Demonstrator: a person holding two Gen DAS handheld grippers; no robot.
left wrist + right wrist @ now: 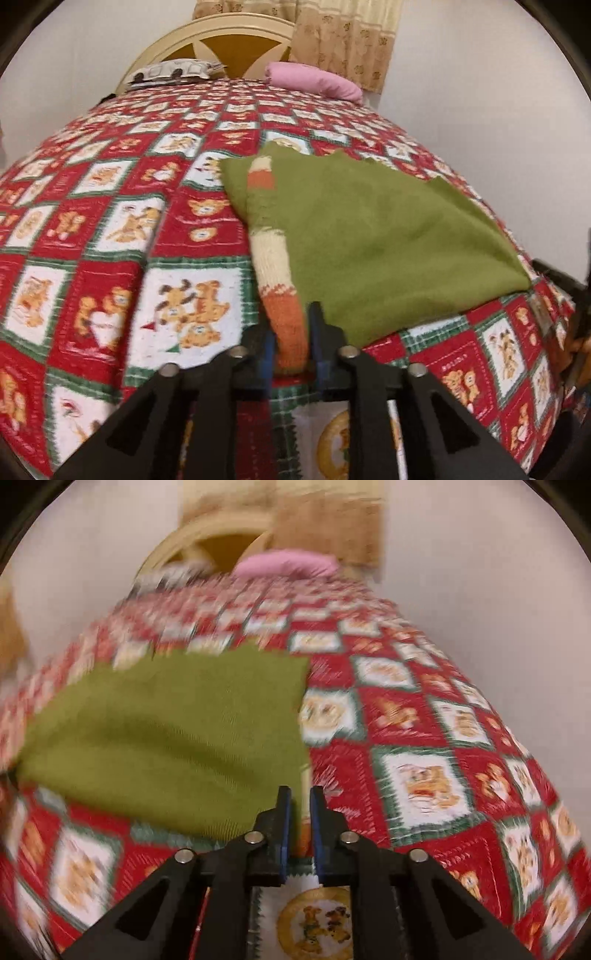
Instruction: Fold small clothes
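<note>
A small green sweater [373, 236] lies flat on the bed, near its front edge. Its cream and orange striped sleeve [275, 258] runs down its left side to my left gripper [291, 321], whose jaws stand narrow and pinch the orange cuff [291, 332]. The right wrist view is blurred. There the sweater [166, 738] lies to the left, and my right gripper [300, 790] sits at its near right corner. Its jaws are almost together, with a bit of orange cuff [302, 834] between the pads. A cream strip [306, 773] shows at the sweater's edge.
The bed wears a red, white and green bear-patterned bedspread [110, 221]. At the far end are a pink pillow [314, 79], a patterned pillow [173, 72], a cream headboard [221, 31] and a beige curtain [343, 40]. White walls flank the bed.
</note>
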